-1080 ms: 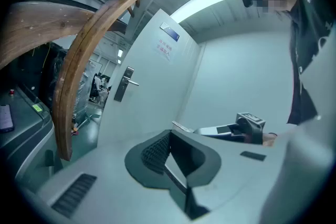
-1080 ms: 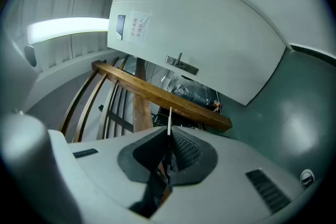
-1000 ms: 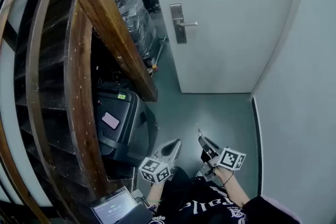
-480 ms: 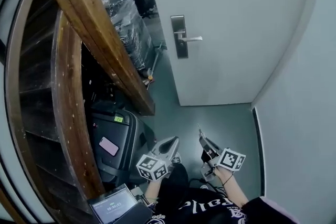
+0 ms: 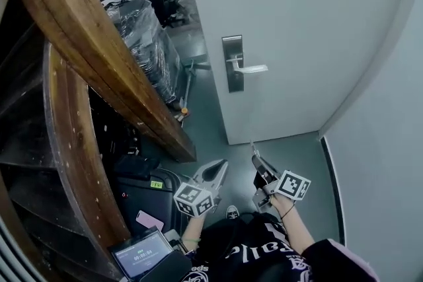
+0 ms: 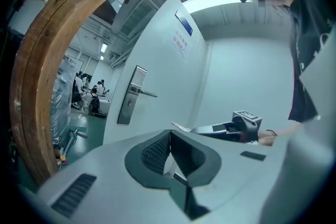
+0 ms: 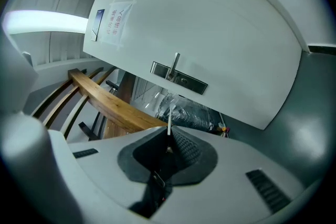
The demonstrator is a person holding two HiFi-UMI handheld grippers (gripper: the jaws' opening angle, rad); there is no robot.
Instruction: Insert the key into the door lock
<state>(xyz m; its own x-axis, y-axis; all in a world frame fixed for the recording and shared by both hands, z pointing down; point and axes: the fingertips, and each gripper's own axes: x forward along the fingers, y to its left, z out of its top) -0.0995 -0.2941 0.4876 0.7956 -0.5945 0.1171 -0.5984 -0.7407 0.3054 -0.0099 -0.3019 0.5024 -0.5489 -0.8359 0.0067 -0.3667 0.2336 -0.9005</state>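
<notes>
The white door [image 5: 291, 30] stands ajar ahead, with a steel lock plate [image 5: 232, 63] and a lever handle [image 5: 252, 67] near its left edge. My right gripper [image 5: 254, 160] is shut on a thin silver key [image 5: 251, 147] whose blade pokes out past the jaws toward the door, well short of the lock. In the right gripper view the key [image 7: 169, 119] points up at the lock plate [image 7: 179, 78]. My left gripper [image 5: 221, 164] is beside it, shut and holding nothing. The left gripper view shows its shut jaws, the lock plate [image 6: 129, 101] and the right gripper [image 6: 231, 126].
A curved wooden stair rail [image 5: 99, 56] fills the left. Below it sit a black case [image 5: 142, 198] with a pink phone [image 5: 150, 220] and a lit screen [image 5: 141, 254]. A plastic-wrapped stack [image 5: 147, 33] stands beyond the door opening. A pale wall [image 5: 390, 142] closes the right.
The door and its lock plate have slid lower in the head view and look nearer. Both grippers have risen slightly, still side by side; the key stays in the right gripper.
</notes>
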